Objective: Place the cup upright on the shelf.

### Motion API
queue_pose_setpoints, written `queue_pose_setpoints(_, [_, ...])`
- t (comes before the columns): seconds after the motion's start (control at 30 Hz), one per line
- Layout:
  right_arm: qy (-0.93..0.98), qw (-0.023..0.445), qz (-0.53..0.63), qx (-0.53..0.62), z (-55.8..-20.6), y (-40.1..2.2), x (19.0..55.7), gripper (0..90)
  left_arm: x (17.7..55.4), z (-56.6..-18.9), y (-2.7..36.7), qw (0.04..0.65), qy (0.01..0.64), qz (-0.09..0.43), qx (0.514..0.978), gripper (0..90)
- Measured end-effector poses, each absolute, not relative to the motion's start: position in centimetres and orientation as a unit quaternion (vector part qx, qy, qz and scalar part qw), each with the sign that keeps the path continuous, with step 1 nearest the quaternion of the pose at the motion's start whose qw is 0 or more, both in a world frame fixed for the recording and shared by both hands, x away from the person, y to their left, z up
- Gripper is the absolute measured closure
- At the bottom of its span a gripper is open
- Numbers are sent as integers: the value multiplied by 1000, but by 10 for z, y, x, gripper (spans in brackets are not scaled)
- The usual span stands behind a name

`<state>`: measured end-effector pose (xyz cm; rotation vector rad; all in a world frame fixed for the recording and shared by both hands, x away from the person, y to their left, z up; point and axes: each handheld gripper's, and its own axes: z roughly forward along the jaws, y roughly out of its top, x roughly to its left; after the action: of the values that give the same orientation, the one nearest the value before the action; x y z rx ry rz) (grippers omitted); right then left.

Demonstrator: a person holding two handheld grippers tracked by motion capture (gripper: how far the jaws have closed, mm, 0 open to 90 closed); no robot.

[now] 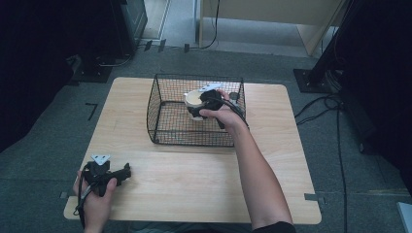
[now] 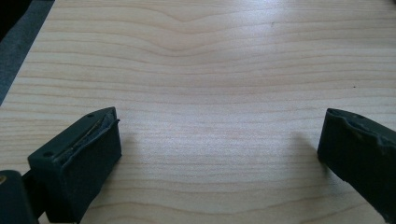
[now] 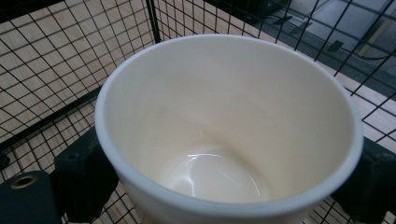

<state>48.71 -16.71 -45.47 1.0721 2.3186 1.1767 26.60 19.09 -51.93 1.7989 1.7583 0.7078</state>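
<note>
A cream-white cup point(image 1: 194, 99) sits inside the black wire basket point(image 1: 165, 109) at the table's far middle. My right gripper point(image 1: 201, 109) reaches into the basket and is shut on the cup, one jaw on each side of its wall. In the right gripper view the cup point(image 3: 224, 116) is empty and upright, with black fingers point(image 3: 86, 172) pressed against its outside. My left gripper point(image 1: 127, 171) rests low over the table's near left, held by a hand. In the left gripper view my left gripper point(image 2: 219, 154) stands open with bare wood between its fingers point(image 2: 88, 158).
The light wooden table point(image 1: 194, 179) stands on grey carpet. Cables point(image 1: 320, 104) trail on the floor at the right, and dark equipment stands point(image 1: 97, 63) sit beyond the far left corner. A wooden cabinet point(image 1: 272, 19) stands at the back.
</note>
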Motion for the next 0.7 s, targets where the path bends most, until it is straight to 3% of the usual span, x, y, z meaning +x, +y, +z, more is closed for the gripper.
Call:
queue_pose_setpoints(0.23, [813, 143, 396, 402, -466, -170, 490, 89, 266, -519, 191, 261, 649, 261, 665, 0])
queue_pose_setpoints(0.7, [817, 147, 379, 410, -466, -170, 489, 83, 266, -519, 191, 262, 649, 261, 665, 0])
